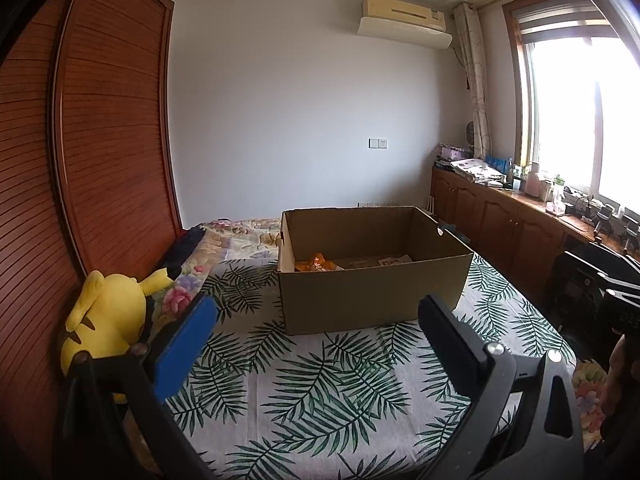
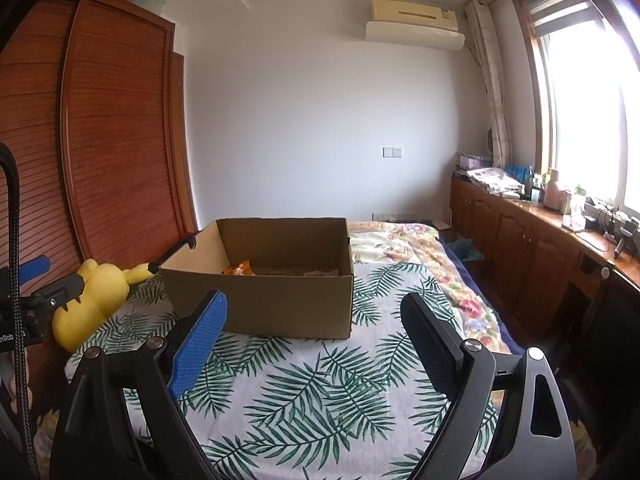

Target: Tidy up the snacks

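Currently both grippers stand wide and empty: left gripper [image 1: 316,320], right gripper [image 2: 314,316]. Cardboard box [image 1: 372,292] sits on leaf-print cloth [image 1: 320,392] at 12 o'clock; orange snack packet [image 1: 316,263] lies inside. Yellow plush [image 1: 104,316] at 9 o'clock.

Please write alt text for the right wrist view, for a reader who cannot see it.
The open, empty right gripper points at an open cardboard box holding snack packets, on a leaf-print cloth. A yellow plush toy lies left of the box.
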`<state>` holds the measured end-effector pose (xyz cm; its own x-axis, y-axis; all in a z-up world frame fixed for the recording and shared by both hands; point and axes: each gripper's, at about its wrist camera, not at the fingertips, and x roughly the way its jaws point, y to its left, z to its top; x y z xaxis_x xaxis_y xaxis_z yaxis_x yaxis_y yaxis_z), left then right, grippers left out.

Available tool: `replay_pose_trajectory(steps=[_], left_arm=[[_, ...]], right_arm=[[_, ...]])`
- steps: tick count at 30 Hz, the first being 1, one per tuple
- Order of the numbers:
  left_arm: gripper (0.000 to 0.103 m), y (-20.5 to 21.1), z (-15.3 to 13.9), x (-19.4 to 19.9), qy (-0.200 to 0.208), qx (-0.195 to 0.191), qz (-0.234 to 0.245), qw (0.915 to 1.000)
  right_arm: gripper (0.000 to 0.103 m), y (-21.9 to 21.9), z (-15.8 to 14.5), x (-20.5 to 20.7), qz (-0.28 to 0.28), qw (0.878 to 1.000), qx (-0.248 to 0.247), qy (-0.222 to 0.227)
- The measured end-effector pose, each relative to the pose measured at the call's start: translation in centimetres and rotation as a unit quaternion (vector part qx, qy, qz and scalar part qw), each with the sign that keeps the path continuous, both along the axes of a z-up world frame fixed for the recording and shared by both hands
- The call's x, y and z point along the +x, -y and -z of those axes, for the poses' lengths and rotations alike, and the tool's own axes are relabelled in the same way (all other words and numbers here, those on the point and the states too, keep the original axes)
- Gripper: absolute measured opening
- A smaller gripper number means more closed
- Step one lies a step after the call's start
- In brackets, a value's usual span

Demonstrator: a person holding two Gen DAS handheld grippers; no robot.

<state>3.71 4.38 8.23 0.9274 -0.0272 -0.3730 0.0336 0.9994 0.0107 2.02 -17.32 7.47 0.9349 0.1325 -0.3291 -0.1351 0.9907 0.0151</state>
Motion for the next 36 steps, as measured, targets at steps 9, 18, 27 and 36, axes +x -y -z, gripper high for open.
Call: replay_pose_trajectory(steps=[9,18,27,36], left_arm=[[0.102,0.21,-0.07,-0.16,0.003,0.003,-0.001,1.0],[0.102,0.2,-0.22,-0.27,0.004,0.003,-0.002,1.0],[0.102,0.28,-0.45,-0.3,0.005,0.004,-0.002,1.0],[0.102,0.26,-0.47,-0.37,0.006,0.003,-0.003,1.0]], right_arm=[[0.09,-0.1,-0.01,-0.05,0.0,1.0,-0.001,0.001],[0.09,-0.08,-0.04,-0.09,0.001,1.0,-0.002,0.003],[0.09,-0.09,-0.11,-0.08,0.0,1.0,-0.001,0.003],[0.09,-0.08,-0.37,-0.09,0.001,1.0,-0.002,0.006]])
